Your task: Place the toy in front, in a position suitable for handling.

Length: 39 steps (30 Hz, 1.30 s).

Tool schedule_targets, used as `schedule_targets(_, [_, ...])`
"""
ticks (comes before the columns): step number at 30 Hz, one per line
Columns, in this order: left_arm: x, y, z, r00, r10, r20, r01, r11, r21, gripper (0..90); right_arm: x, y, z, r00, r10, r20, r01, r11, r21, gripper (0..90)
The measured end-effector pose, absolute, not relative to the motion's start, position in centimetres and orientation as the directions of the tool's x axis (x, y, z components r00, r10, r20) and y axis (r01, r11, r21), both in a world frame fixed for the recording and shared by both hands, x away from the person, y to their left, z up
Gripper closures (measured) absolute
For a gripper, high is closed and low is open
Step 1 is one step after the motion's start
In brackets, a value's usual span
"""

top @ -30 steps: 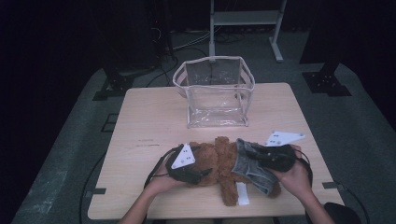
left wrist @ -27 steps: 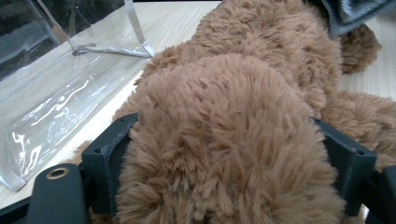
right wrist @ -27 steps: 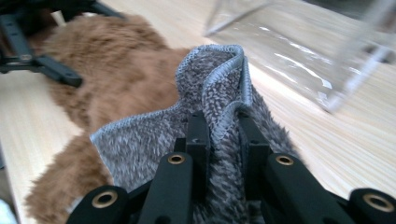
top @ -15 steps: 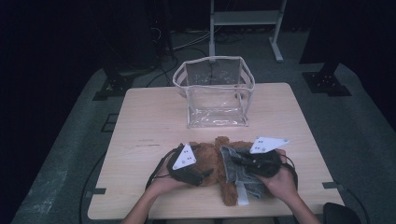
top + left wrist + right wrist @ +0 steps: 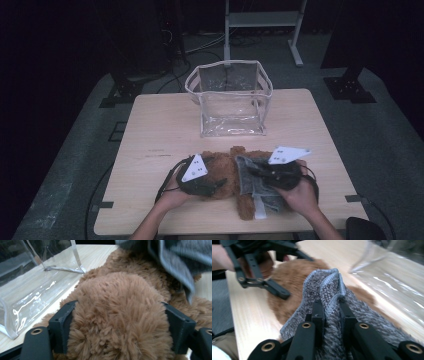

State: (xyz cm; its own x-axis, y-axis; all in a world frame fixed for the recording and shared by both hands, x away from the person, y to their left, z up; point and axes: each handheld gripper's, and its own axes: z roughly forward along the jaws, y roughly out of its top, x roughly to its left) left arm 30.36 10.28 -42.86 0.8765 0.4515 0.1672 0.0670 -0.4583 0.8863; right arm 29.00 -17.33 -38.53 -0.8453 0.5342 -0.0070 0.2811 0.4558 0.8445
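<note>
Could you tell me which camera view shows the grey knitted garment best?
The right gripper view: the grey knitted garment has a folded edge pinched between that gripper's jaws, knit sharp. The high view shows it small on the brown plush toy; the left gripper view catches a blurred corner.

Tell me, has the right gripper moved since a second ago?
Yes. The right gripper, pinching the grey cloth, has slid left toward the table middle, away from its right edge.

We see a shaggy brown plush bear [image 5: 117,315], its ribbed grey knit garment [image 5: 329,287], a glossy clear plastic bag [image 5: 230,100], and a matt pale wood counter [image 5: 150,135].
</note>
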Motion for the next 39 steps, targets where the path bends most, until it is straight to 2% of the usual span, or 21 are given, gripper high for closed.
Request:
schedule_targets(5, [30.5, 10.6, -43.0, 0.878, 0.451, 0.161, 0.074, -0.459, 0.885, 22.0, 28.9, -14.7, -39.2, -0.873, 0.483, -0.066, 0.237, 0.538, 0.809, 77.5])
schedule_targets(11, [30.5, 10.6, -43.0, 0.877, 0.451, 0.164, 0.071, -0.460, 0.885, 20.6, 28.9, -18.9, -38.4, -0.813, 0.578, -0.066, 0.275, 0.483, 0.832, 77.5])
schedule_targets(14, [30.4, 10.7, -43.0, 0.878, 0.449, 0.169, 0.067, -0.464, 0.883, 20.5, 28.9, -21.7, -38.2, -0.765, 0.643, -0.037, 0.311, 0.419, 0.853, 77.6])
schedule_targets(17, [30.5, 10.7, -43.0, 0.879, 0.447, 0.166, 0.068, -0.461, 0.885, 20.1, 29.0, -23.1, -38.0, -0.745, 0.667, -0.015, 0.325, 0.382, 0.865, 77.5])
schedule_targets(25, [30.7, 10.9, -43.0, 0.882, 0.444, 0.160, 0.070, -0.458, 0.886, 19.8, 28.9, -20.6, -38.8, -0.782, 0.622, -0.022, 0.308, 0.418, 0.855, 77.1])
schedule_targets(34, [30.6, 10.8, -43.0, 0.883, 0.438, 0.169, 0.061, -0.463, 0.884, 20.4, 29.6, -23.4, -38.4, -0.735, 0.677, 0.041, 0.354, 0.331, 0.874, 77.2])
schedule_targets(39, [30.5, 10.7, -43.1, 0.884, 0.436, 0.169, 0.058, -0.461, 0.886, 20.7, 29.4, -21.4, -38.7, -0.781, 0.622, 0.053, 0.340, 0.353, 0.872, 76.9])
